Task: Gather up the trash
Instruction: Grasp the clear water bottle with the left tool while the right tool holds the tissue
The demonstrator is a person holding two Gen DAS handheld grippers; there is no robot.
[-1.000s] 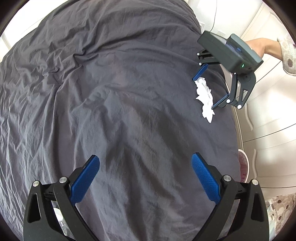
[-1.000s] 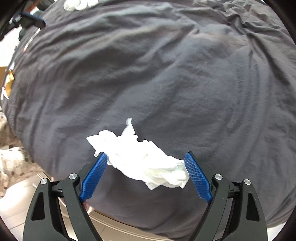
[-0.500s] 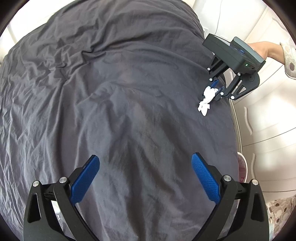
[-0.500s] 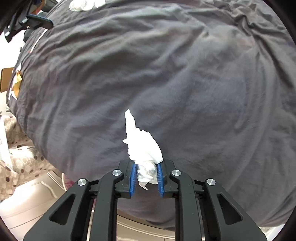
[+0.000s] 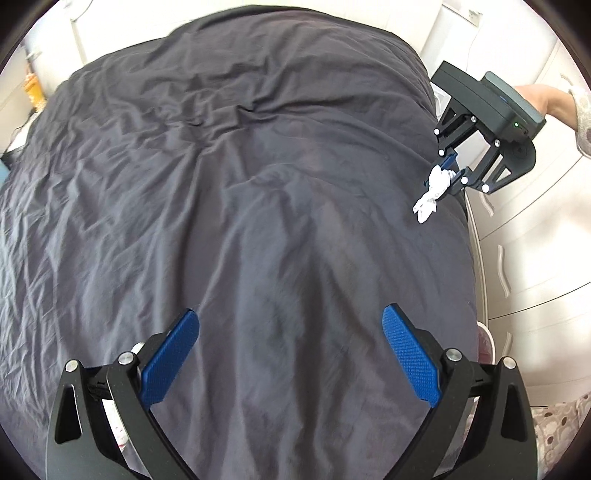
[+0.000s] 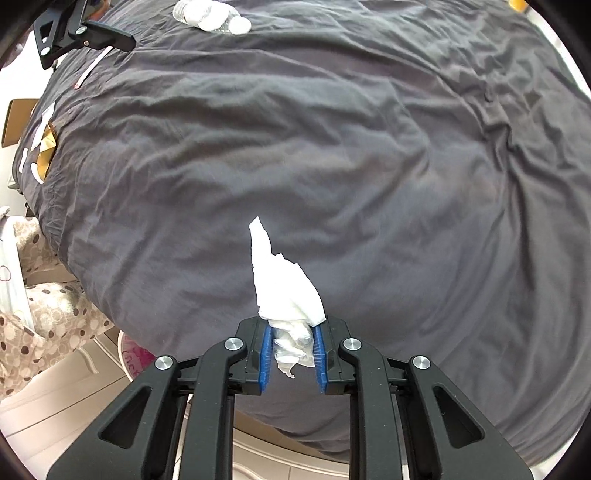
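My right gripper [image 6: 291, 332] is shut on a crumpled white tissue [image 6: 282, 284] and holds it just above the dark grey duvet [image 6: 332, 147] near the bed's edge. In the left wrist view the right gripper [image 5: 448, 173] shows at the bed's right side with the tissue [image 5: 430, 195] hanging from it. My left gripper [image 5: 290, 354] is open and empty over the duvet [image 5: 240, 184]. A crushed clear plastic bottle [image 6: 212, 16] lies at the far side of the bed. Paper scraps and a gold wrapper [image 6: 46, 147] lie at the left edge.
A pink-and-white bin [image 6: 129, 354] stands on the floor below the bed edge; its rim shows in the left wrist view [image 5: 485, 343]. White cabinet doors [image 5: 524, 240] run along the bed's right side. A spotted cloth [image 6: 40, 314] lies at left.
My right gripper closed on the tissue and lifted it off the duvet, drawing back toward the bed edge. My left gripper stayed open and tilted back slightly.
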